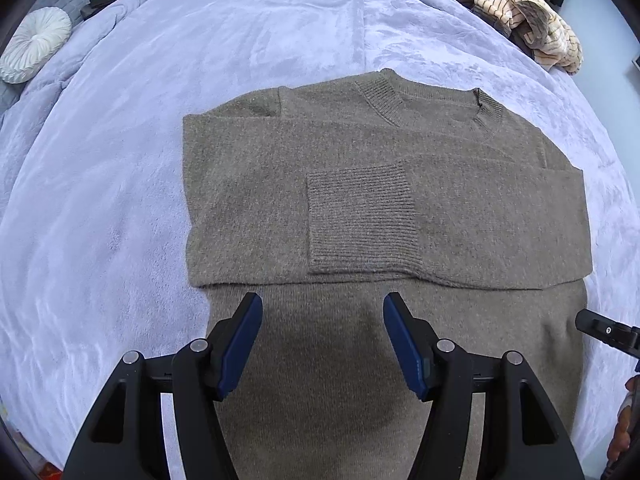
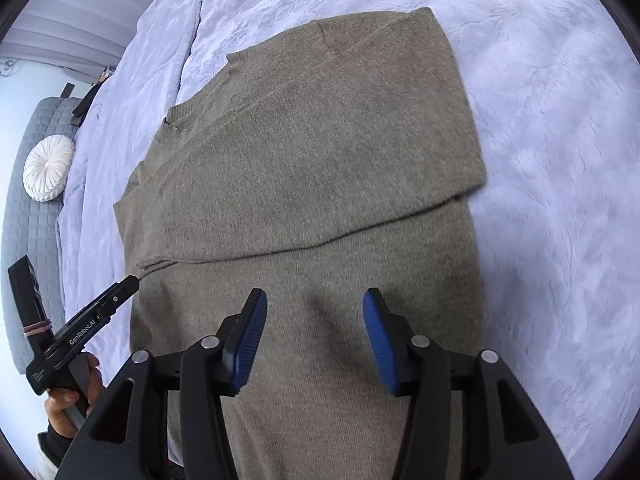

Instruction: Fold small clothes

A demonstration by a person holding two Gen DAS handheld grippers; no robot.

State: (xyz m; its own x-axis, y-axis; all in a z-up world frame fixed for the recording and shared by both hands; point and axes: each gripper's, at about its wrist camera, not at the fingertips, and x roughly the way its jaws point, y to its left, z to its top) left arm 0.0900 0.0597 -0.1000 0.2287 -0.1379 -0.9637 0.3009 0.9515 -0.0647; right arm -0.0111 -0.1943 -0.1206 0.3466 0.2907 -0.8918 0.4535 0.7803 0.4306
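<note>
An olive-grey knitted sweater (image 1: 360,200) lies flat on a pale lilac plush blanket (image 1: 120,200), both sleeves folded across its chest, a ribbed cuff (image 1: 360,224) on top. My left gripper (image 1: 322,304) hovers over the lower body of the sweater, jaws apart, nothing between them. In the right wrist view the same sweater (image 2: 304,152) stretches away, and my right gripper (image 2: 314,300) stands open above its lower part, holding nothing. The left gripper's body (image 2: 92,320) and a hand (image 2: 68,400) show at the lower left there.
A round white cushion (image 1: 36,50) rests at the far left on a grey quilted surface (image 2: 28,208). A heap of striped and brown clothes (image 1: 520,16) lies at the blanket's far right. The right gripper's tip (image 1: 604,332) shows at the right edge.
</note>
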